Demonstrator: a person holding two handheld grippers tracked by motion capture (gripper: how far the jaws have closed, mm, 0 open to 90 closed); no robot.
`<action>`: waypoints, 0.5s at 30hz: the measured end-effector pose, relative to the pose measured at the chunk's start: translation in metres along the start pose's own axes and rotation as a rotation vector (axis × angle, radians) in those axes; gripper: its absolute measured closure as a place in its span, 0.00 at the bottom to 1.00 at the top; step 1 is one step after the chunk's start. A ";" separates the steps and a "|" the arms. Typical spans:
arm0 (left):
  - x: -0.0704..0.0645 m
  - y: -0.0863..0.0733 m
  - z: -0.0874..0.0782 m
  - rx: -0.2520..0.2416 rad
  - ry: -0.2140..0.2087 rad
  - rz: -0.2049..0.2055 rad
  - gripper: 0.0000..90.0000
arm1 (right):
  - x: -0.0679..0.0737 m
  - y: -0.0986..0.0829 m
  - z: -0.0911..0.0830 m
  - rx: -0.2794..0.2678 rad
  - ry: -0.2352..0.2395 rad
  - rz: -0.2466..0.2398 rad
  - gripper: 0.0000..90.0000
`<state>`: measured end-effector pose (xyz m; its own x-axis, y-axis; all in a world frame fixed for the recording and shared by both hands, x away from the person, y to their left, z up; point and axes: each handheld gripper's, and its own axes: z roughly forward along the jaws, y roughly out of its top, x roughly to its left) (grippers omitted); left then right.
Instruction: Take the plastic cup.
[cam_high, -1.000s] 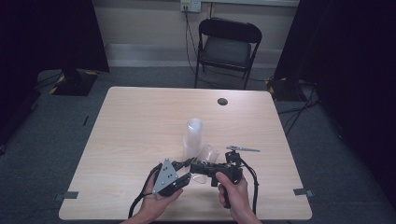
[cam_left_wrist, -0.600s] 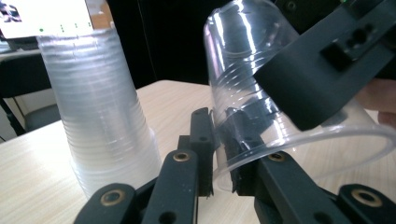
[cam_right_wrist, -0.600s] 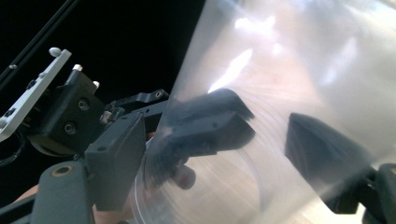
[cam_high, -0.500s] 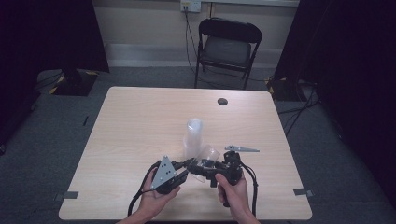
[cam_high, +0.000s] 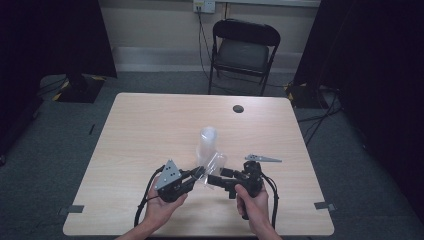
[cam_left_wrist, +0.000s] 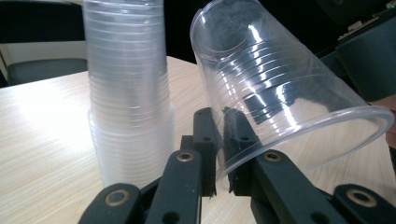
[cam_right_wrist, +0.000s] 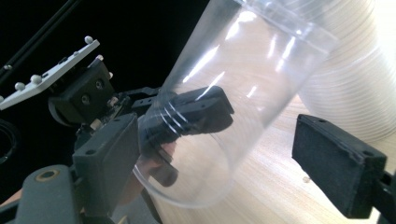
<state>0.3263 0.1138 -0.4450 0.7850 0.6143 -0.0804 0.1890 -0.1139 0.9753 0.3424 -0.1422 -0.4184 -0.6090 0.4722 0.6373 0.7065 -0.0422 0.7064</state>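
Near the table's (cam_high: 125, 150) front edge, a person's two hands each hold a black gripper, tips pointing toward each other. The left gripper (cam_high: 196, 176) has its jaws shut on the rim of a single clear cup (cam_left_wrist: 275, 102): in the left gripper view one jaw sits inside the cup's wall and the other outside, pinching the thin plastic between them. The cup is tilted on its side, its mouth toward the person and its base up and away.

The right gripper (cam_high: 212, 178) stands with its jaws spread wide. In the right gripper view the cup (cam_right_wrist: 224, 93) lies between its two pads, one pad at the rim on the left, the other well clear on the right; neither presses it.

Just behind the cup stands an upright stack (cam_high: 208, 144) of clear cups, upside down on the table, close beside the held cup.

No writing can be read on the cups.

Farther off, a small dark disc (cam_high: 238, 108) lies near the table's back edge, and a black folding chair (cam_high: 243, 50) stands beyond.
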 end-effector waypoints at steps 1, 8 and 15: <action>0.001 0.000 -0.001 0.004 0.000 0.001 0.94 | 0.000 0.000 0.000 0.001 -0.003 -0.007 0.17; 0.002 0.006 -0.006 0.030 0.010 0.008 0.94 | 0.000 0.001 -0.004 0.003 -0.008 -0.027 0.20; -0.001 0.011 -0.009 0.051 0.021 0.051 0.94 | 0.000 0.001 -0.007 0.008 -0.037 -0.083 0.19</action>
<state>0.3218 0.1191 -0.4323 0.7822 0.6225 -0.0262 0.1794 -0.1848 0.9663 0.3404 -0.1488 -0.4153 -0.6516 0.5064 0.5647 0.6571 0.0049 0.7538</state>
